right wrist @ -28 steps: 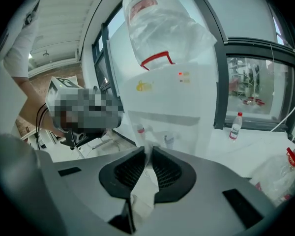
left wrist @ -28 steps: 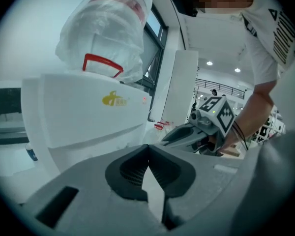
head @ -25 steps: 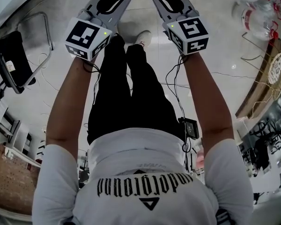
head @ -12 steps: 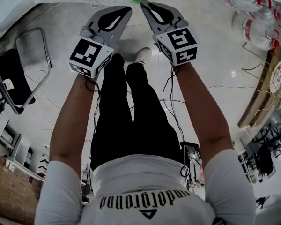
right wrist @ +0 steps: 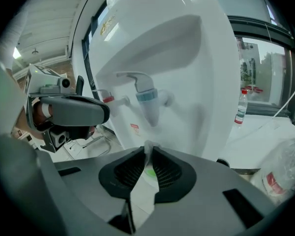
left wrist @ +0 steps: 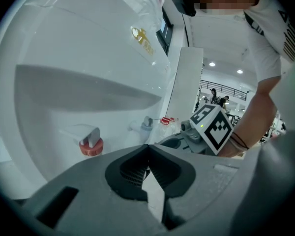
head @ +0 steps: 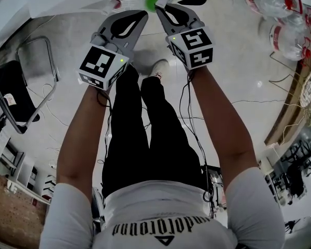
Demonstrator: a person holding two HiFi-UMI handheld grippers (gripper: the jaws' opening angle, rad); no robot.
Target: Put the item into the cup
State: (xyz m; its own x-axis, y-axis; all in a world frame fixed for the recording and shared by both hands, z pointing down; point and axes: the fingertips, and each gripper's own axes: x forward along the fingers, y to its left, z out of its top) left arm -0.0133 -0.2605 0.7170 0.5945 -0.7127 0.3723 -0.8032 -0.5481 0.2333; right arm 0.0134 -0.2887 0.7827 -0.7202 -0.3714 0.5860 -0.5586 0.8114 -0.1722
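A white water dispenser (right wrist: pixel 187 82) fills both gripper views, with a blue tap (right wrist: pixel 147 96) and a red tap (left wrist: pixel 91 144). My right gripper (right wrist: pixel 148 151) is shut on a thin white item (right wrist: pixel 148 148) that sticks up from its tips just below the blue tap. A small green round thing (head: pixel 153 1) lies right by that gripper's tip (head: pixel 160 8) and shows green through the jaw gap (right wrist: pixel 150 172); I cannot tell whether it is the cup. The left gripper (left wrist: pixel 147 146) is shut with nothing in it, beside the right one (head: pixel 142 14).
Large water bottles (head: pixel 282 14) stand on the floor at the right. A black chair with a metal frame (head: pixel 20 82) is at the left. A small bottle (right wrist: pixel 241 107) and a clear plastic bag (right wrist: pixel 285 173) lie on a ledge right of the dispenser.
Both grippers have moved forward to the dispenser, whose white edge and the green thing came into the head view. Both stay shut.
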